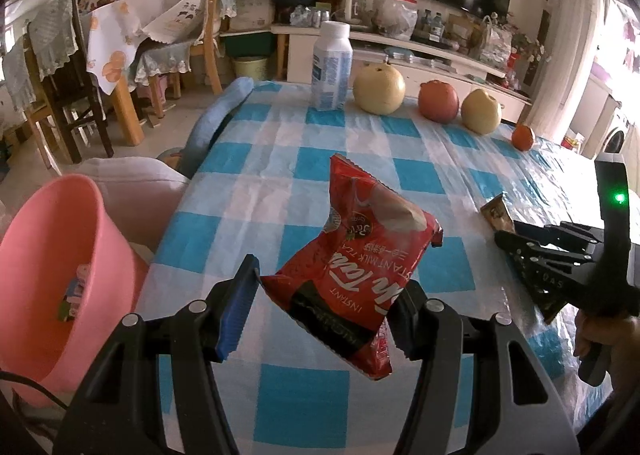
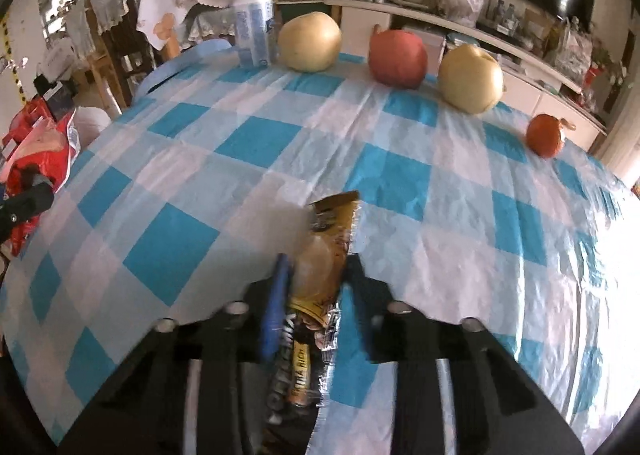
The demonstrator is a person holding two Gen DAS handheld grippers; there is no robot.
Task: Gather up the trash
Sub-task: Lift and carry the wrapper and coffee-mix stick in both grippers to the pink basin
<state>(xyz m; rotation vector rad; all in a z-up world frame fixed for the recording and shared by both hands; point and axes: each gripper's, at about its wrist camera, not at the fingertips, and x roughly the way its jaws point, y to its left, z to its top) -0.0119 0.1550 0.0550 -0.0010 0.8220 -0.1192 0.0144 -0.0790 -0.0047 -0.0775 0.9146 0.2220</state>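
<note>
Blue-checked tablecloth point(image 2: 256, 143), cluttered living room

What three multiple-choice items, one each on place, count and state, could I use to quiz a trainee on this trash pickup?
1. Where is the pink bin?
A. Left of the table, below its edge
B. On the table
C. Behind the fruit

2. How many whole fruits stand along the table's far edge?
A. Two
B. Four
C. Six

3. What is the left gripper doing?
A. Standing empty
B. Holding the red packet
C. Holding the bottle

A: the bin sits beside the tablecloth.
B: four fruits line up.
B: both pads press the packet.
</note>
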